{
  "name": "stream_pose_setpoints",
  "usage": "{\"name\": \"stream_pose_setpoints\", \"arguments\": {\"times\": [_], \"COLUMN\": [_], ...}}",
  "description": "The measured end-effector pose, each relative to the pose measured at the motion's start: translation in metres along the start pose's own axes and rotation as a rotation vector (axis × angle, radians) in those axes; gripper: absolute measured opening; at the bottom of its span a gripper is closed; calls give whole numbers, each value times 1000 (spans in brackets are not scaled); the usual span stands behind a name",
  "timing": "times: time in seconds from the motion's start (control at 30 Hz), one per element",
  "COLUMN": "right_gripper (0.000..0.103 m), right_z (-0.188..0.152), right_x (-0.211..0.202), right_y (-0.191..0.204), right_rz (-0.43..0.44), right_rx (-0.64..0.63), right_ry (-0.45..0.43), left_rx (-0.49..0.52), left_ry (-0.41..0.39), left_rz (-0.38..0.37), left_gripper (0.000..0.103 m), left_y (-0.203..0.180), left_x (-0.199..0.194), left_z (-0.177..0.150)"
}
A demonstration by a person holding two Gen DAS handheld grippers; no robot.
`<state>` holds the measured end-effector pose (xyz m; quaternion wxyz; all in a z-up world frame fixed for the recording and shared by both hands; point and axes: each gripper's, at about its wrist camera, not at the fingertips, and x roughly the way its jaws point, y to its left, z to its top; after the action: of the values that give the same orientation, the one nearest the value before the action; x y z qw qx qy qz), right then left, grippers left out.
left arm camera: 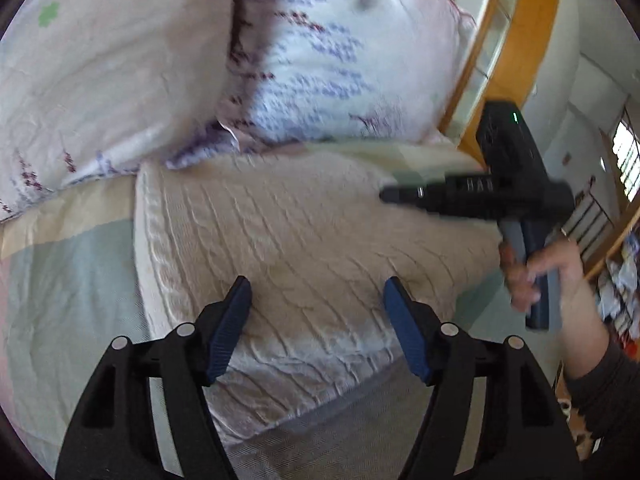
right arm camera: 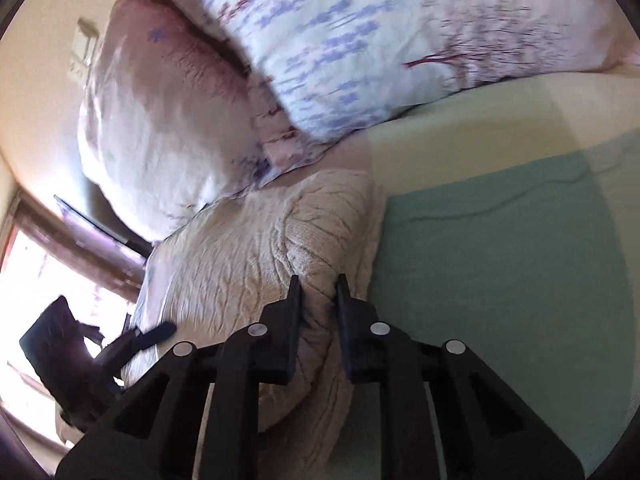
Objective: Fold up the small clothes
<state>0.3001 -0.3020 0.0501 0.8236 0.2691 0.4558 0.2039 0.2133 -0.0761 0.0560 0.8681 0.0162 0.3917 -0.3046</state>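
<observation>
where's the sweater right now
The cream sweater lies on the bed sheet, just below the flowered pillows. In the left wrist view it sits under the open left tongs; the right tongs pinch its edge.

Bed (right arm camera: 500,260), cream sweater (left arm camera: 304,240), floral pillows (left arm camera: 340,60)

Sweater (left arm camera: 288,248) lies on the bedsheet (left arm camera: 60,288) (pillows (left arm camera: 320,52) just behind it).

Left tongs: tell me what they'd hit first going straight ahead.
Probably the cream knitted sweater on the bed: the left tongs stand open right over it, the floral pillow further behind. Depth is uncertain.
</observation>
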Motion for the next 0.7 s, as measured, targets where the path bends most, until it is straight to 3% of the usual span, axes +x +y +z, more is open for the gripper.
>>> {"name": "stream_pose_setpoints", "arguments": {"times": [0.1, 0.2, 0.23, 0.27, 0.33, 0.37, 0.43, 0.47, 0.53, 0.57, 0.63, 0.67, 0.7], "right_gripper": [9, 10, 10, 14, 36, 55, 58, 57, 57, 57, 57, 58, 58], "right_z": [1, -1, -3, -5, -15, -21, -40, -50, -66, -71, -74, -73, -74], "right_x": [6, 9, 5, -7, -35, -48, -76, -79, -68, -57, -16, -1, -1], "right_y": [-1, 13, 18, 26, 41, 48, 62, 71, 84, 86, 76, 69, 70], "right_rz": [-113, -253, -264, -259, -264, -240, -135, -86, -64, -86, -226, -263, -280], "right_rx": [15, -72, -90, -117, -147, -164, -208, -236, -285, -298, -282, -271, -286], "right_ry": [-19, -28, -45, -84, -161, -198, -237, -216, -152, -118, -10, 13, -32], "left_rx": [69, 162, 166, 146, 104, 86, 53, 31, -19, -44, -100, -117, -129], "left_ry": [21, 9, -2, -25, -67, -96, -131, -141, -148, -134, -99, -77, -48], "left_rz": [34, 134, 150, 156, 143, 157, 237, 286, 343, 347, 347, 348, 357], "left_gripper": [66, 68, 68, 69, 82, 85, 96, 101, 101, 101, 101, 101, 101], "left_y": [-14, -28, -29, -28, -19, -15, -6, -2, 9, 13, 23, 26, 27], "left_x": [9, 4, 3, -5, -23, -33, -50, -56, -63, -64, -59, -56, -52], "left_z": [-6, -18, -20, -21, -28, -33, -44, -48, -57, -61, -65, -66, -67]}}
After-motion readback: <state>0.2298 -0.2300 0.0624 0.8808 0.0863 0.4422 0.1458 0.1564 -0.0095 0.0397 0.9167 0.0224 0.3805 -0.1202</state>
